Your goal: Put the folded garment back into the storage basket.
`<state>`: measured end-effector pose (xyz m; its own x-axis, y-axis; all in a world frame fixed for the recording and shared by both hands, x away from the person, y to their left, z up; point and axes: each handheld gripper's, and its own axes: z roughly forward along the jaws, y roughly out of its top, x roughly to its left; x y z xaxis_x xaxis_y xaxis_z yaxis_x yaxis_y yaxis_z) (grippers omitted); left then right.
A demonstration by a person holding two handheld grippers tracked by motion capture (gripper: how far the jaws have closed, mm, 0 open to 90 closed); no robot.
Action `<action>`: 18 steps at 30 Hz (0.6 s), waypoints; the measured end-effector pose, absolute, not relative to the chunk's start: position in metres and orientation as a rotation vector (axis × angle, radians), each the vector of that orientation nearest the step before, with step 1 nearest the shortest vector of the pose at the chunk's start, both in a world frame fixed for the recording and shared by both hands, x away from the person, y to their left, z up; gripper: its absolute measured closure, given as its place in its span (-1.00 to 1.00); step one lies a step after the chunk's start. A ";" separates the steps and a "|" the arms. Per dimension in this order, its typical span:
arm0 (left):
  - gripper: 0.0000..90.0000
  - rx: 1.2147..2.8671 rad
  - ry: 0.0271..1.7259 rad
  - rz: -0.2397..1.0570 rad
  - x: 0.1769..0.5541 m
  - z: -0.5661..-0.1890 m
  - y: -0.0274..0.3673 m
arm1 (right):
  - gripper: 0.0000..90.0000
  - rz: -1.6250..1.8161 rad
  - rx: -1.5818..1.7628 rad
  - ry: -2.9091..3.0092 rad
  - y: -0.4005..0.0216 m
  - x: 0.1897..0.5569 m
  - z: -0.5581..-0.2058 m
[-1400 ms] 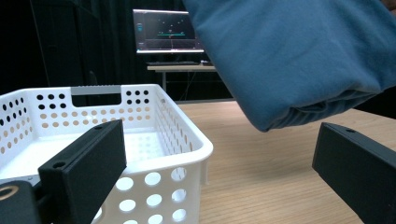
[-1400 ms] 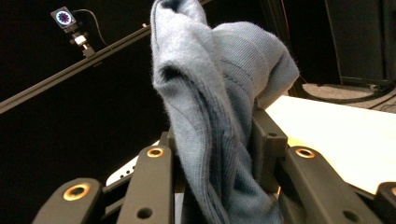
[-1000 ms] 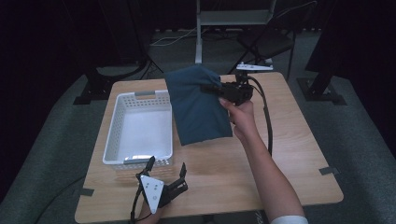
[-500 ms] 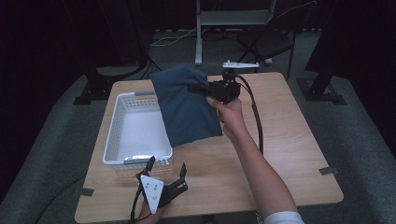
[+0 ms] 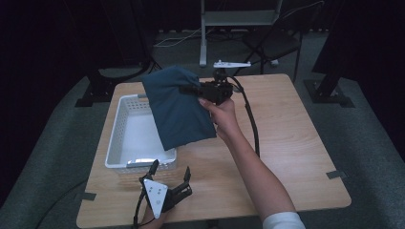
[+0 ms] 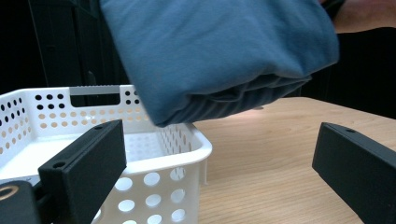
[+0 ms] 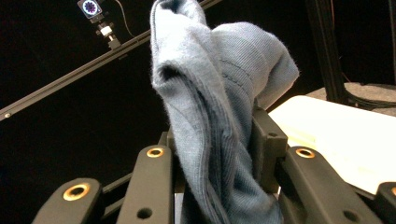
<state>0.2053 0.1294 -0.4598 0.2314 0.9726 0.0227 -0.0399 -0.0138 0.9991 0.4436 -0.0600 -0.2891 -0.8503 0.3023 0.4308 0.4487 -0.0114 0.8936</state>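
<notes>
**Cloth lifted over basket, right claw clamped**

Surface: wooden table (image 5: 296,143), light grain, with tape tabs at 2 of its corners in the high view. It stands on grey carpet in a dark room. Behind the table are a metal stand (image 5: 239,19) and a folding chair (image 5: 277,43), with cables on the floor.

White perforated basket (image 5: 119,143) sits on the left half of the table, its long side running away from the person. In the left gripper view its near corner and a handle slot in the far wall are visible.

Right gripper (image 5: 191,89): held above the table's far middle, jaws pointing left toward the basket. Jaws pressed together on a folded blue cloth (image 5: 179,109); the right gripper view shows the fabric layers (image 7: 219,140) pinched between the 2 black jaws and bunching above them. The cloth hangs free from the grip, its lower part draping over the basket's right wall area and clear of the tabletop.

Left gripper (image 5: 169,175): low at the table's near edge, just in front of the basket. Jaws spread wide, with nothing between them; the left gripper view shows the cloth (image 6: 219,51) hanging above the basket's corner beyond them.
</notes>
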 end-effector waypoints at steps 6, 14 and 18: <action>-0.91 1.296 0.999 1.067 0.205 -0.460 0.130 | 0.48 -1.987 -0.789 -2.127 -0.042 0.445 -0.288; -0.91 1.298 0.995 1.063 0.205 -0.460 0.130 | 0.48 -1.971 -0.767 -2.121 -0.020 0.447 -0.291; -0.91 1.299 0.996 1.063 0.205 -0.460 0.130 | 0.48 -1.965 -0.763 -2.117 -0.014 0.448 -0.294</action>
<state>0.2054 0.1296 -0.4598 0.2361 0.9714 0.0238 -0.0400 -0.0147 0.9991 0.4478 -0.0136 -0.2938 -0.8584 0.2590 0.4427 0.4609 0.0105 0.8874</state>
